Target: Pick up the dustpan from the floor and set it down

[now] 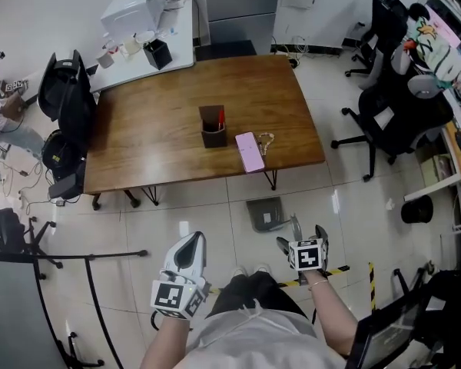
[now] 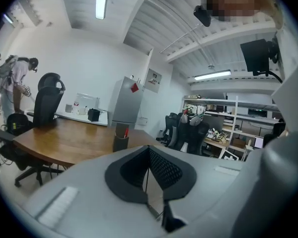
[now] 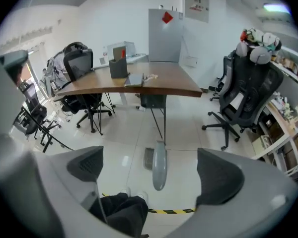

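The grey dustpan [image 1: 265, 213] lies on the tiled floor just in front of the table, its long handle [image 1: 296, 227] rising toward me. In the right gripper view the handle [image 3: 159, 165] stands in the gap between the wide-apart jaws, touching neither pad, with the pan [image 3: 148, 158] on the floor behind it. My right gripper [image 1: 301, 239] is open and hangs over the handle. My left gripper [image 1: 190, 243] is off to the left above bare floor. Its pads [image 2: 164, 170] meet with nothing between them, so it is shut.
A wooden table [image 1: 154, 129] ahead carries a dark pen holder [image 1: 213, 127] and a pink notebook [image 1: 250, 151]. Black office chairs [image 1: 392, 118] stand at the right and at the far left [image 1: 65, 98]. Yellow-black tape [image 1: 346, 270] crosses the floor by my feet. A thin black stand [image 1: 92, 256] spreads at the left.
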Motion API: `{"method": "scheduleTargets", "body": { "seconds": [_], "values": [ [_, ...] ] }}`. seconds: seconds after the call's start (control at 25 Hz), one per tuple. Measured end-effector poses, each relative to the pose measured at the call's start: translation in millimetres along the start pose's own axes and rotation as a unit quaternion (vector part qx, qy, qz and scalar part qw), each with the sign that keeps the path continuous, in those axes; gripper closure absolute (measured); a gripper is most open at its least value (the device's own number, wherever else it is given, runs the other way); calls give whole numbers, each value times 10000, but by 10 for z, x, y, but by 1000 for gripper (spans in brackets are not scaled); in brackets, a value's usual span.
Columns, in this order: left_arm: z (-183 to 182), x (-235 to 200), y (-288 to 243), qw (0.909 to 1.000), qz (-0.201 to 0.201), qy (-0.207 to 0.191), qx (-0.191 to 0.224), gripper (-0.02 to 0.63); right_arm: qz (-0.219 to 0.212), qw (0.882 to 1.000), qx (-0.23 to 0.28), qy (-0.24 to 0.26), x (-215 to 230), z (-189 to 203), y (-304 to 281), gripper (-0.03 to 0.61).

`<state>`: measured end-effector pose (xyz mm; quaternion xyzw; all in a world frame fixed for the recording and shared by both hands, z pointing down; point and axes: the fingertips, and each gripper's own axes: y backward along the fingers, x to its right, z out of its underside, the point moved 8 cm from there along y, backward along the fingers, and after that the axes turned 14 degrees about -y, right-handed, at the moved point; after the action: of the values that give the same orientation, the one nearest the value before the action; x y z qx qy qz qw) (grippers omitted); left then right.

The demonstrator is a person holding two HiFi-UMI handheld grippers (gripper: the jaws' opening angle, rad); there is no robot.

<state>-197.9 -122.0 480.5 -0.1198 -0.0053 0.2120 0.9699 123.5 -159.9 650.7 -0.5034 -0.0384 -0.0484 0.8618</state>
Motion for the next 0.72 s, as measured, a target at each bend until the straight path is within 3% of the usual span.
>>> {"method": "scheduleTargets", "body": {
  "seconds": [0.08,0.16,0.24,0.28,0.32,0.44,0.64,0.72],
  "values": [
    [-25,57,46,9999,80,-5,104,600,-45,9992,383,-62,-61,-75,272,8],
    [-22,144,124,9997,103,1,208,600,15,9964,849,47,-126,-136,583,124],
    [-23,262,220,9995,77,4,321,600,-65,9916,1285,148,-187,-187,913,378],
    [-42,333,268,9993,53,1,374,600,-349,9888,1450,78,-221,-212,1083,537],
    [-78,414,320,9991,26,-7,428,600,-820,9840,1580,-54,-259,-230,1259,577],
    [-269,718,548,9982,-57,-86,597,600,-2120,9566,1978,-283,-360,-195,1788,577],
    [-377,1336,1053,9949,-272,-308,916,600,-3022,9219,2395,377,-437,192,2509,577],
    [-369,1627,1243,9925,-435,-418,1063,600,-3183,9177,2314,539,-361,387,2711,577]
  ]
}}
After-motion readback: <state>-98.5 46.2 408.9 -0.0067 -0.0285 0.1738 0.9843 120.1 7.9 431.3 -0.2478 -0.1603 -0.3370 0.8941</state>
